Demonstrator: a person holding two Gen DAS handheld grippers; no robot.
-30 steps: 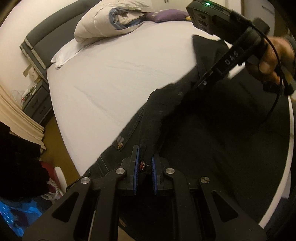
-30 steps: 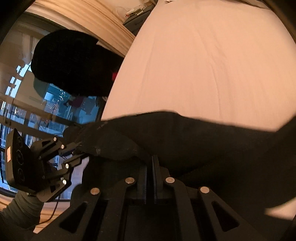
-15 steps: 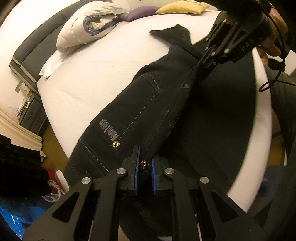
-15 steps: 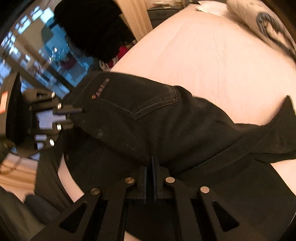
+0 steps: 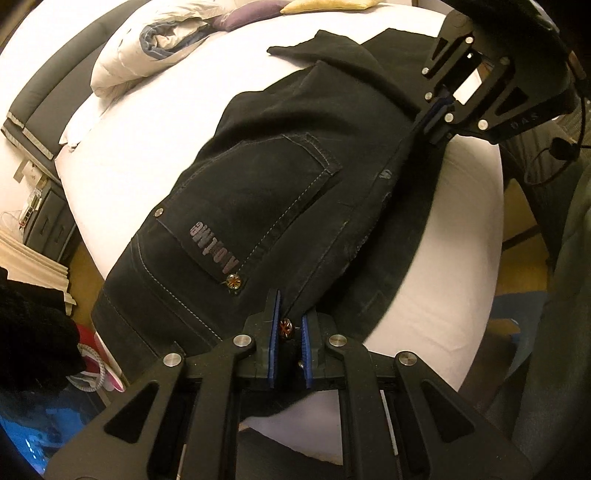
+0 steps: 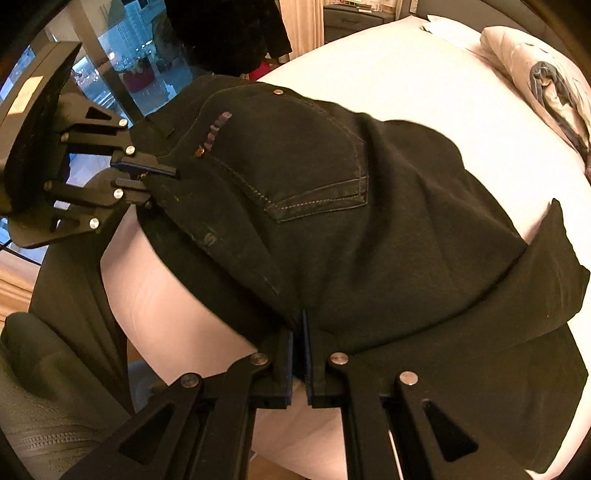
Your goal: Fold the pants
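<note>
Black pants lie across the white bed, back pocket up, folded lengthwise with one leg over the other. My left gripper is shut on the waistband edge at a copper button. My right gripper is shut on the pants' folded edge near the crotch seam. In the left wrist view the right gripper shows at the upper right, clamped on that same edge. The left gripper appears at the left of the right wrist view, pinching the waistband. The pants' legs run off to the right.
A rumpled white duvet and purple and yellow cushions sit at the head of the bed. A grey headboard and nightstand stand at the left. A dark garment hangs by the window. Floor lies beyond the bed's near edge.
Both grippers have carried the pants sideways over the bed and laid them down. The top half now lies flatter, with the back pocket and its lettering in full view.
</note>
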